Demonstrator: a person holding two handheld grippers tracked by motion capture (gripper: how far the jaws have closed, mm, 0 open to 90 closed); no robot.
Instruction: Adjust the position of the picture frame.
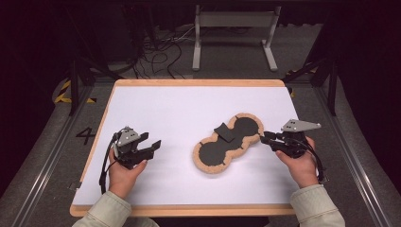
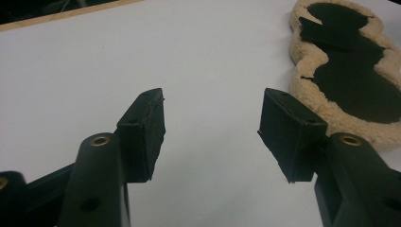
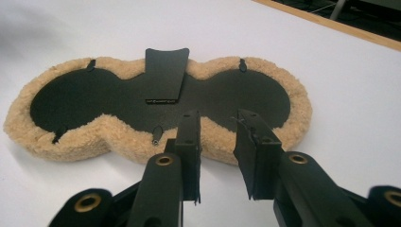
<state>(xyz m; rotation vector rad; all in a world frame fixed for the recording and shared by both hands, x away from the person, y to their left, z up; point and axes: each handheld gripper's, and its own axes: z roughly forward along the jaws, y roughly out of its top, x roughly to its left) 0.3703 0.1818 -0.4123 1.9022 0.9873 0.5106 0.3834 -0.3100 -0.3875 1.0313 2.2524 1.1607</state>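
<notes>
A peanut-shaped pad [image 1: 215, 152] with a tan fleece rim and a black centre lies slantwise on the white table top, right of the middle. A small black flap [image 1: 224, 132] sticks up at its waist. My right gripper [image 1: 265, 138] sits at the pad's right end, its jaws a narrow gap apart with nothing between them. In the right gripper view the gripper [image 3: 218, 118] hovers just over the pad's [image 3: 118, 137] near fleece edge, facing the flap [image 3: 164, 75]. My left gripper [image 1: 150, 140] is wide open well to the left of the pad. Its jaws [image 2: 213, 101] hold nothing, with the pad [image 2: 350, 80] off to the upper right.
The white sheet [image 1: 189, 104] covers a wooden-edged table [image 1: 189, 209]. Beyond the far edge a grey metal stand [image 1: 234, 35] and loose cables [image 1: 161, 56] lie on the floor. A painted "4" [image 1: 85, 135] marks the floor at the left.
</notes>
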